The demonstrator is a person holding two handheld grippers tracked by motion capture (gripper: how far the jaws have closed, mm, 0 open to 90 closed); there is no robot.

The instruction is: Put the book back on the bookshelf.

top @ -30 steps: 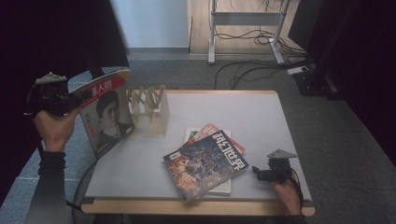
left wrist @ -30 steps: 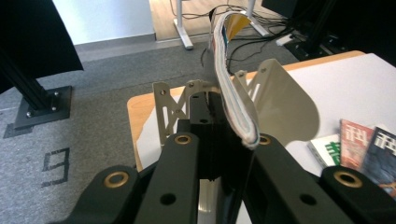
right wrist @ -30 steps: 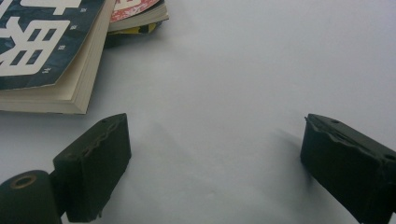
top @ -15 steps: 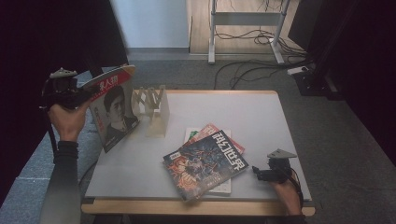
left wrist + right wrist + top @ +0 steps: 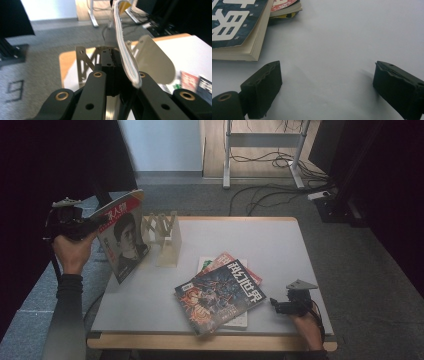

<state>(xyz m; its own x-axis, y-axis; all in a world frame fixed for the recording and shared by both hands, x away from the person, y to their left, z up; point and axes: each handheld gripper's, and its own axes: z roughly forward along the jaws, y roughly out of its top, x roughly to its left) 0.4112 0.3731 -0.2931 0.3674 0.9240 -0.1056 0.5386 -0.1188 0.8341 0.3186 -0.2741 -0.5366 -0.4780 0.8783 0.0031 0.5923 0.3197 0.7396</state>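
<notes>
At upper left of the high view, the left gripper (image 5: 95, 222) clamps the portrait magazine (image 5: 125, 237) upright beside the wooden rack (image 5: 162, 237), probably for slotting in; the right gripper (image 5: 275, 305), jaws apart, rests lower right.

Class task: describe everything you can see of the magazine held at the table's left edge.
The magazine is thin, with a glossy cover showing a dark-haired portrait and red characters near the top. It stands nearly upright, tilted, above the table's left edge beside the rack. The left hand-held gripper is shut on its upper edge; in the left gripper view its pages curve between the jaws.
</notes>
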